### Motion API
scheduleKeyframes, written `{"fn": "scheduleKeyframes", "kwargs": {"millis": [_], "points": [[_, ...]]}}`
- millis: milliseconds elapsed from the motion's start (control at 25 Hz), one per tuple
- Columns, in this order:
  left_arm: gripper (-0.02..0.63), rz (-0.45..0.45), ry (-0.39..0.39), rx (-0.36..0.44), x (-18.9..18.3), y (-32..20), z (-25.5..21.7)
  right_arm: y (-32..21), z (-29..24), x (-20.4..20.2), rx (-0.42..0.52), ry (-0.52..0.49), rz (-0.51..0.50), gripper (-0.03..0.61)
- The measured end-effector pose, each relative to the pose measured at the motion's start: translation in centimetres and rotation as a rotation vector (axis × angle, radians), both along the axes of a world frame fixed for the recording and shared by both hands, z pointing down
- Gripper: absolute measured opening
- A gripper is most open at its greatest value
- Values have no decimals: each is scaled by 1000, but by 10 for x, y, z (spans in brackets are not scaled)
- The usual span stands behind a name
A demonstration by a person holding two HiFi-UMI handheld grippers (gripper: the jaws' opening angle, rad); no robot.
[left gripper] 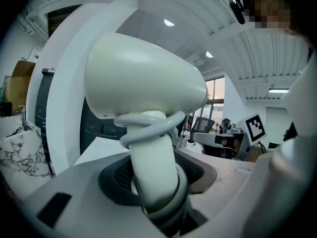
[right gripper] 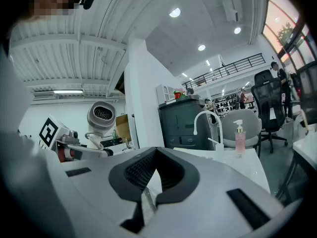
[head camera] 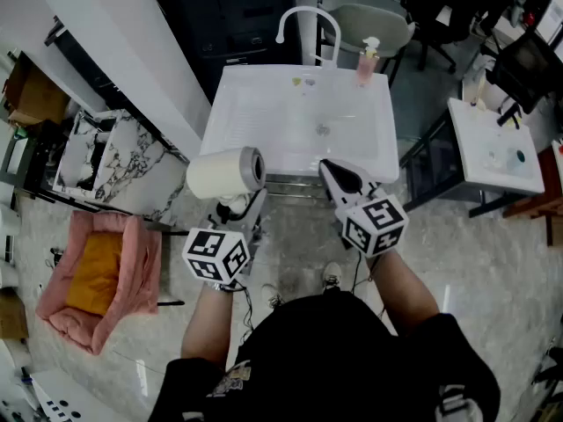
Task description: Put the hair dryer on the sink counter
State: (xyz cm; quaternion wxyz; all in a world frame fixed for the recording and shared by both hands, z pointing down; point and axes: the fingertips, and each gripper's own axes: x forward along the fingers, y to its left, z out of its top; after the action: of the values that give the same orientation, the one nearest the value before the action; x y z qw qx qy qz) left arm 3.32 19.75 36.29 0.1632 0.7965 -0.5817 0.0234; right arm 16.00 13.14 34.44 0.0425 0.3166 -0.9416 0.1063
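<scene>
Clearly only half done — my left gripper (head camera: 239, 216) is clamped on the handle of the hair dryer (head camera: 225, 173), with the cord looped round that handle. I hold it upright in the air at the front left corner of the sink counter (head camera: 255, 121). Setting it down and letting go is what's left, I judge. The handle stands squarely between my left pads, barrel above them — my right gripper (head camera: 341, 178) hangs alongside, jaws together on nothing.

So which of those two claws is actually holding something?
The left claw: it grips the handle of the white rounded plastic hair dryer. The right claw is closed on nothing.
</scene>
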Motion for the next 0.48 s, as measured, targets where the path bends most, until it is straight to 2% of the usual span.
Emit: {"fn": "scheduleKeyframes", "kwargs": {"millis": [480], "points": [[187, -29, 8, 1, 10, -1, -1, -3, -1, 12, -4, -38, -23, -2]]}}
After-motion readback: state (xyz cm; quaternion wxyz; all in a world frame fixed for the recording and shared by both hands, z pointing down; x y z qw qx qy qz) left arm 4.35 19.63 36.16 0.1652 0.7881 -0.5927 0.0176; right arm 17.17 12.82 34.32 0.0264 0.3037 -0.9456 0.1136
